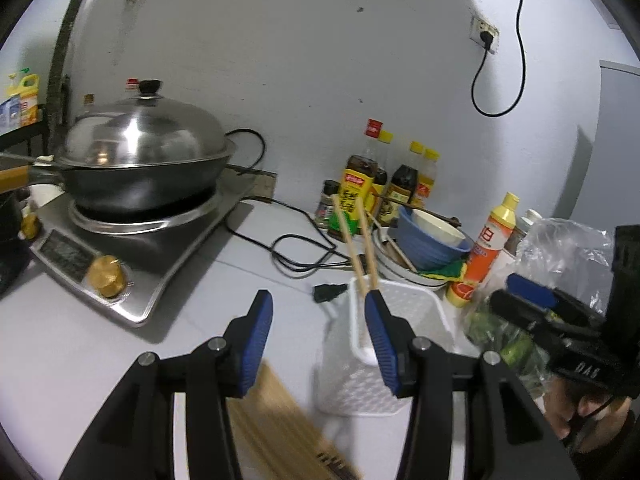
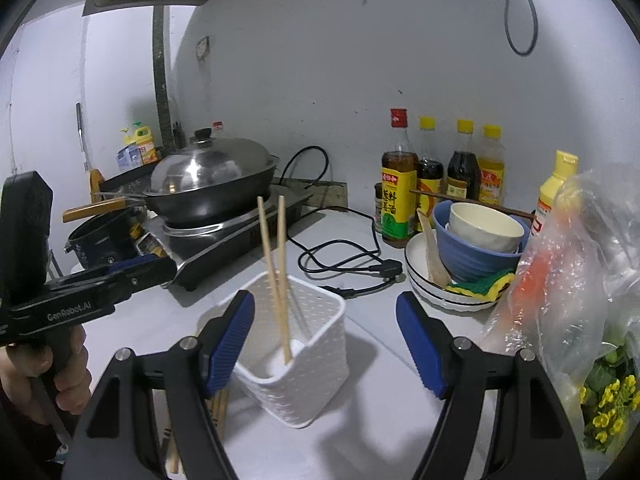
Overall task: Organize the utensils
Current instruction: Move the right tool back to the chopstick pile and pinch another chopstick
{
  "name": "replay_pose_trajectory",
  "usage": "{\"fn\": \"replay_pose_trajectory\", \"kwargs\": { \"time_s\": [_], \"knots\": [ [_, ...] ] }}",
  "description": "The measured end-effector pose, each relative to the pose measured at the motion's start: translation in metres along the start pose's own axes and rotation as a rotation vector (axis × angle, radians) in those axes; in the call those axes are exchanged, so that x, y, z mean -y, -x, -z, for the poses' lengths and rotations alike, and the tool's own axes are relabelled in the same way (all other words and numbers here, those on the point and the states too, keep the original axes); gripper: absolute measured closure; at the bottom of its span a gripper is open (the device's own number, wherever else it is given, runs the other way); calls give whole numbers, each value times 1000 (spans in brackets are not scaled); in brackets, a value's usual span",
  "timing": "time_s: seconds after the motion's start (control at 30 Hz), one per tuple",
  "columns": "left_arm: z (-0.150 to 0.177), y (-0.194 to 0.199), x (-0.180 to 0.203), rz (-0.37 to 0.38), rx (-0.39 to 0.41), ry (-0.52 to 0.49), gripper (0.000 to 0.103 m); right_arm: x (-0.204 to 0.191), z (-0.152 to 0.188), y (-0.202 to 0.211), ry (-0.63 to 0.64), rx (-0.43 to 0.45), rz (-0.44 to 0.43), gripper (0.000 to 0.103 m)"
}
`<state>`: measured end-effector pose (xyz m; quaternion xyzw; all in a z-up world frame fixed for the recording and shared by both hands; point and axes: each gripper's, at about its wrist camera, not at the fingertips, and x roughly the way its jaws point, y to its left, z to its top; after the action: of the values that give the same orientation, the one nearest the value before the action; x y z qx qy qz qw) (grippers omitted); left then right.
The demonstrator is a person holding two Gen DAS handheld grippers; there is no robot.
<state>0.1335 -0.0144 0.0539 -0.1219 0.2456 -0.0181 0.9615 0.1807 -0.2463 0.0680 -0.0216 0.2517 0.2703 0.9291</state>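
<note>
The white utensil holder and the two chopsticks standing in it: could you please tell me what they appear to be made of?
The utensil holder looks like moulded white plastic with a matte finish: its walls carry a regular grid of small dimples or holes. The chopsticks look like bamboo or light wood, pale tan and unvarnished, though the pictures cannot settle which.

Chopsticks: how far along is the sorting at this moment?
Done: two chopsticks stand upright in the white basket. In hand: nothing; the left gripper and the right gripper are both open and empty, either side of the basket. Left: a pile of chopsticks lies on the counter below the left gripper, waiting to go in.
</note>
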Motion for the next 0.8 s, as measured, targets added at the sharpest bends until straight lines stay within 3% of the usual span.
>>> {"fn": "replay_pose_trajectory", "kwargs": {
  "time_s": [0.17,0.43,0.63,0.8],
  "knots": [
    [17,10,-28,-34,-27,13,55,-20,0,14,19,15,8,32],
    [63,-2,-66,-104,-167,42,55,-46,18,22,54,-25,25,32],
    [92,-20,-62,-109,-272,-30,55,-63,48,10,101,-110,13,32],
    [104,-24,-51,-119,-294,-84,55,-77,72,-12,137,-197,-1,36]
  ]
}}
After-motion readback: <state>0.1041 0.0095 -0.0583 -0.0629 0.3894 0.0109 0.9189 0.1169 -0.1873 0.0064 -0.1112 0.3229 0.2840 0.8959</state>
